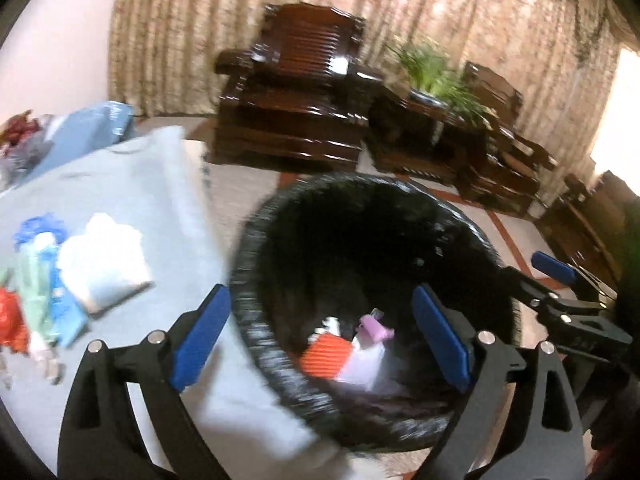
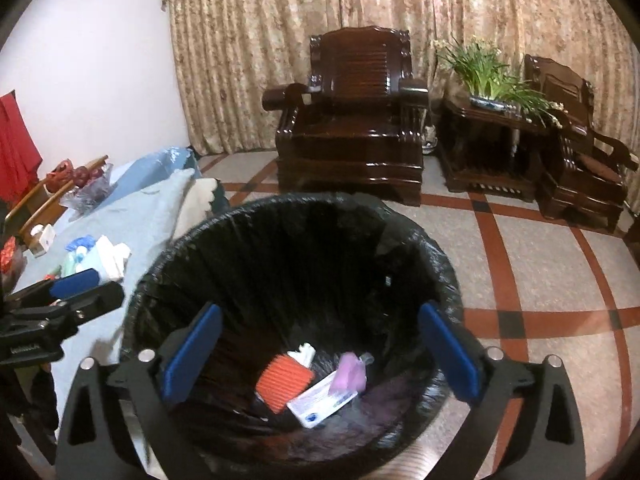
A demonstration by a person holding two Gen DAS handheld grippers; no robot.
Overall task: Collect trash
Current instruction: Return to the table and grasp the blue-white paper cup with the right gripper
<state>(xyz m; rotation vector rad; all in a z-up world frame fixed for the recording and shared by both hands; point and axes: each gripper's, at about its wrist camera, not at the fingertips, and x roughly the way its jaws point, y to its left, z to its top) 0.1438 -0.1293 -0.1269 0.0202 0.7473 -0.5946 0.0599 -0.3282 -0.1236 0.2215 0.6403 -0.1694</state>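
Note:
A bin with a black liner [image 1: 245, 280] [image 2: 280, 205] stands on the floor beside the table. In its bottom lie an orange ribbed piece [image 1: 324, 356] [image 2: 284, 380], a white card packet [image 2: 320, 398] and a pink wrapper [image 1: 376, 326] [image 2: 352, 372]. My left gripper [image 1: 320, 338] hangs open over the bin's near left rim, nothing between its blue pads. My right gripper [image 2: 320, 356] is open over the bin's mouth, also empty. On the blue tablecloth [image 1: 120, 184] [image 2: 148, 220] lie a white crumpled packet [image 1: 104, 264] [image 2: 110, 254], blue and green wrappers [image 1: 40, 256] and a red scrap [image 1: 10, 320].
A dark wooden armchair [image 2: 352, 120], a side table with a potted plant [image 2: 488, 80] and a second chair [image 2: 580, 140] line the curtained wall. Tiled floor [image 2: 540, 264] lies open to the bin's right. A bag of red fruit [image 2: 80, 184] sits at the table's far end.

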